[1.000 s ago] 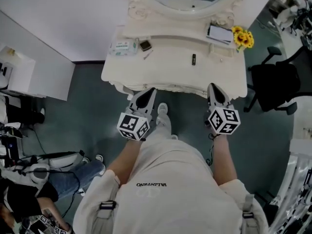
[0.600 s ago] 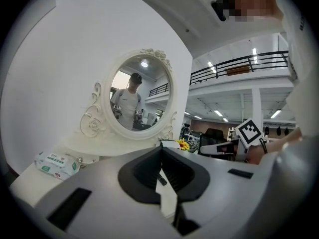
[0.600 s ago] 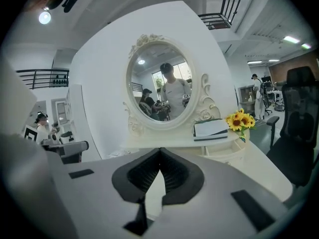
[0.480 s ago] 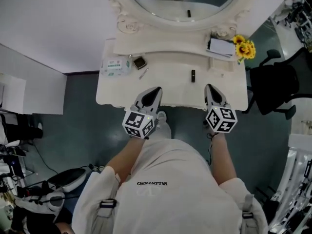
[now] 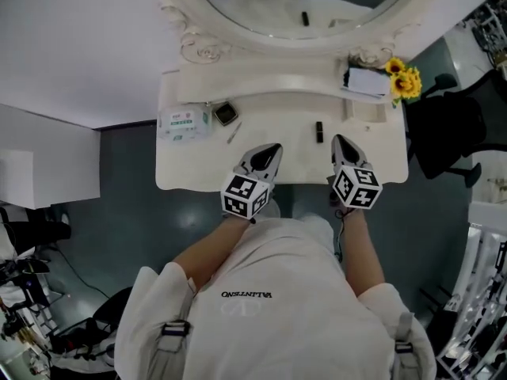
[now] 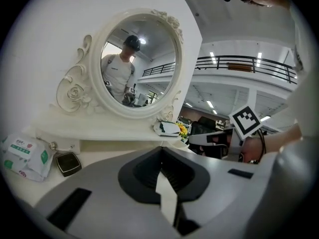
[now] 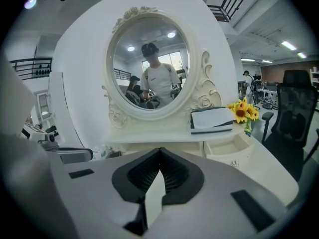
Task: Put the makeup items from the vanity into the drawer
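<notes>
Your left gripper (image 5: 271, 150) and right gripper (image 5: 341, 142) both have jaws pressed together, empty, over the vanity (image 5: 190, 169) edge. The black tube (image 5: 319, 131) lies just ahead between them; the compact (image 5: 226, 113) and wipes packet (image 5: 184, 122) lie left, the open drawer (image 5: 370, 111) right.

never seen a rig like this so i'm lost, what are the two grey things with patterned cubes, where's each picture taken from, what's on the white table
A person holds a grey gripper in each hand: left gripper, right gripper. The overhead picture comes from a camera on the person's head; the other two from cameras riding on each gripper, looking along its jaws. Both pairs of jaws are closed and hold nothing. On the cream carved vanity lie a white-and-green wipes pack, a small dark square compact, a thin stick and a short black tube. Its small drawer stands open.
</notes>
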A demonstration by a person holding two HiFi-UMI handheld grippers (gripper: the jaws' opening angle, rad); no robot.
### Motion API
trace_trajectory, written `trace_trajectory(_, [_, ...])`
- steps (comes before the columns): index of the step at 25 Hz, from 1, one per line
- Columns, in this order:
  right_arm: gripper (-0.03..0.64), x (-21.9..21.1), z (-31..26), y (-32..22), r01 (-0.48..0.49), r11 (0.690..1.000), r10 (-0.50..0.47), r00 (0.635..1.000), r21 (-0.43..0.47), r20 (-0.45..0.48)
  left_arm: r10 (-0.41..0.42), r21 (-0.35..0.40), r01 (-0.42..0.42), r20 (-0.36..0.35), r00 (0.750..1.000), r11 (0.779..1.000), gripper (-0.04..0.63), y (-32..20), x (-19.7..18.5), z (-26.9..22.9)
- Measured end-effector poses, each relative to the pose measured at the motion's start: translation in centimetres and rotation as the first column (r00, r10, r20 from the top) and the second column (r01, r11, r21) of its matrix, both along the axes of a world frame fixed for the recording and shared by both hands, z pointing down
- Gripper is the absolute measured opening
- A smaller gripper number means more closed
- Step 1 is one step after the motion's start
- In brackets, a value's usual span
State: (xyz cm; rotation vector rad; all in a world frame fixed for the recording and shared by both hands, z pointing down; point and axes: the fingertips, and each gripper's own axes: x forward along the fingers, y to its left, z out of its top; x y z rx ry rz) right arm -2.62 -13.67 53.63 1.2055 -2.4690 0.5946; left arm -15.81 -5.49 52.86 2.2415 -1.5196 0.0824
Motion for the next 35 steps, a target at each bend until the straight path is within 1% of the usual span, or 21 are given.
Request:
trace_trajectory(4, [0.011, -0.7, 1.2, -0.4, 0.012, 0.999, -0.013, 0.999, -0.042, -0.037, 0.014, -0.019, -0.014, -0.019, 1.0, 1.0, 0.002, -1.1, -0.2, 0.8])
trace_trajectory(8, [0.012, -0.9, 2.5, -1.0, 0.011, 0.996, -0.017, 0.998, -0.092, -0.061, 0.007, -0.049, -0.008, -0.028, 1.0, 0.999, 0.002, -2.5, -0.4, 1.8])
trace_trajectory(12, [0.012, -1.1, 3.9, -1.2, 0.024, 0.989, -0.036, 0.996, -0.146, -0.08, -0.006, -0.096, 0.003, -0.026, 1.0, 0.995, 0.002, -3.8, -0.3, 3.0])
trace_trajectory(22, [0.025, -1.4, 6.1, -3.0, 0.062, 0.972, -0.087, 0.991, -0.229, -0.103, -0.039, -0.197, 0.038, -0.002, 0.999, 0.98, 0.002, -6.5, 0.6, 5.7])
trace_trajectory(25, [0.054, -1.7, 7.0, -3.5, 0.083, 0.963, -0.114, 0.987, -0.258, -0.111, -0.047, -0.225, 0.045, -0.004, 0.999, 0.973, 0.002, -7.1, 0.9, 6.4])
trace_trajectory(30, [0.083, -2.0, 8.8, -4.0, 0.108, 0.944, -0.155, 0.98, -0.31, -0.129, -0.05, -0.264, 0.048, 0.002, 0.999, 0.963, 0.002, -8.0, 1.6, 7.8])
trace_trajectory(35, [0.168, -2.2, 11.1, -4.2, 0.121, 0.912, -0.189, 0.972, -0.393, -0.14, -0.058, -0.291, 0.057, 0.004, 0.998, 0.955, 0.002, -9.3, 2.1, 8.8])
